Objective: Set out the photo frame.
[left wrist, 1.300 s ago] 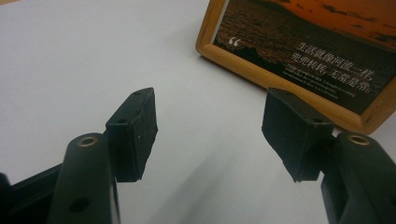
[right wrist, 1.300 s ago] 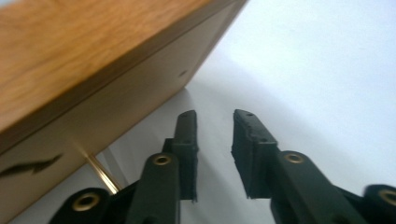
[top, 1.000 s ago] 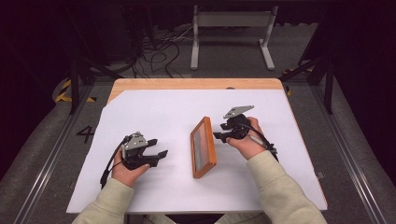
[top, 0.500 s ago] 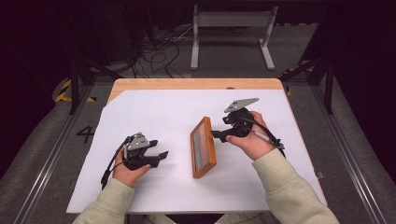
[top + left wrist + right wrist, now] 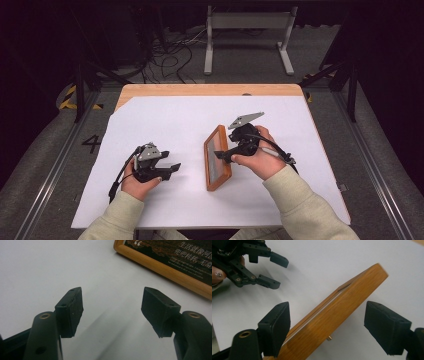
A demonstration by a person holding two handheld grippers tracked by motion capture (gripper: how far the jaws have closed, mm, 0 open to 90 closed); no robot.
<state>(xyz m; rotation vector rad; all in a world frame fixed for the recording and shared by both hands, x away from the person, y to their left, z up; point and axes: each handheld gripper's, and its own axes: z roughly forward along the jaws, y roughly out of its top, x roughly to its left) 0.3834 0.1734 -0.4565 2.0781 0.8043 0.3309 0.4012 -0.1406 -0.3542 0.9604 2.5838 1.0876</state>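
High view, frame: orange wooden picture frame (image 5: 218,157) lying flat, long axis running away from the person.
Right gripper (image 5: 220,155): nearer, its jaws just opened, straddling the frame's edge (image 5: 332,315) without pressing.
Left gripper (image 5: 174,169): released, frame off to its right (image 5: 162,265).

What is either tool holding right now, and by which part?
Nothing. The right tool has just been opening around the picture frame, pads clear; the left tool is open.

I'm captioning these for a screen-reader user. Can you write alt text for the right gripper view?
A wooden picture frame runs diagonally between the right gripper's open black jaws, which have just been opening, on a white table. The left gripper, open, sits at upper left.
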